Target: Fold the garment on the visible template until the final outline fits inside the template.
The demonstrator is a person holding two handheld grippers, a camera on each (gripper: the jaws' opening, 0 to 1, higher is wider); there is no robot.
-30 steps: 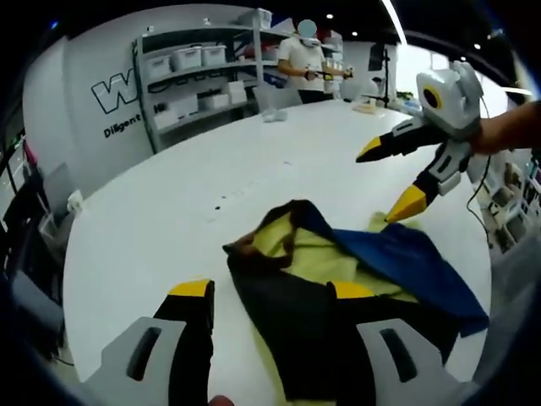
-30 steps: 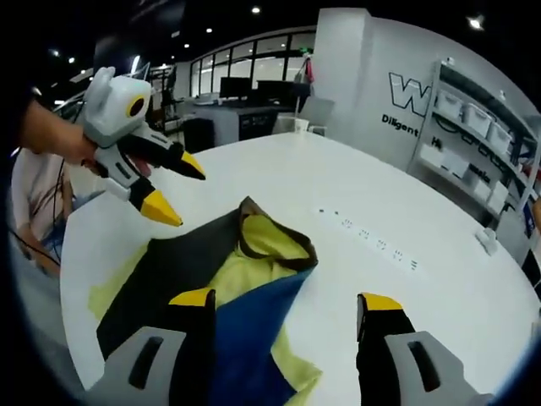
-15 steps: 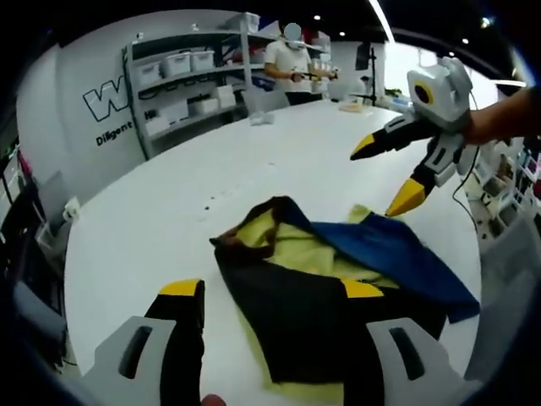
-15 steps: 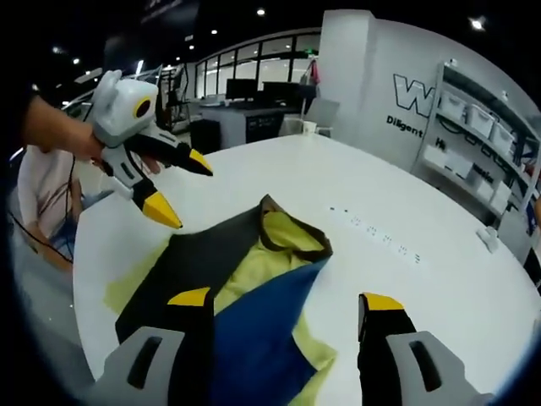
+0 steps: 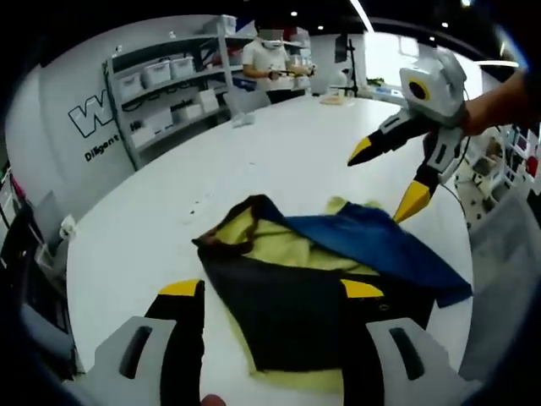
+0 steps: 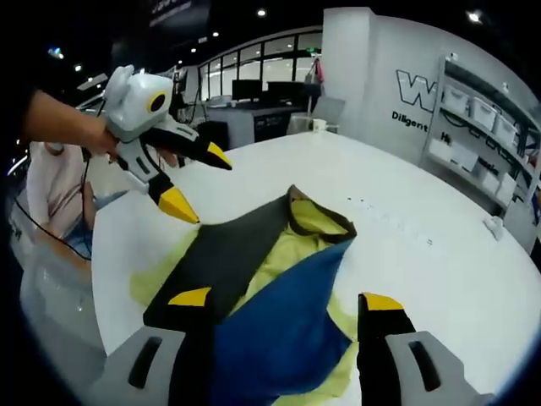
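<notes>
Both your grippers, left gripper and right gripper, have drawn back with jaws spread and empty, so the folded black, blue and yellow garment now lies between and ahead of them on the white table, awaiting another fold.

Garment flat on white table, left gripper above.
</notes>
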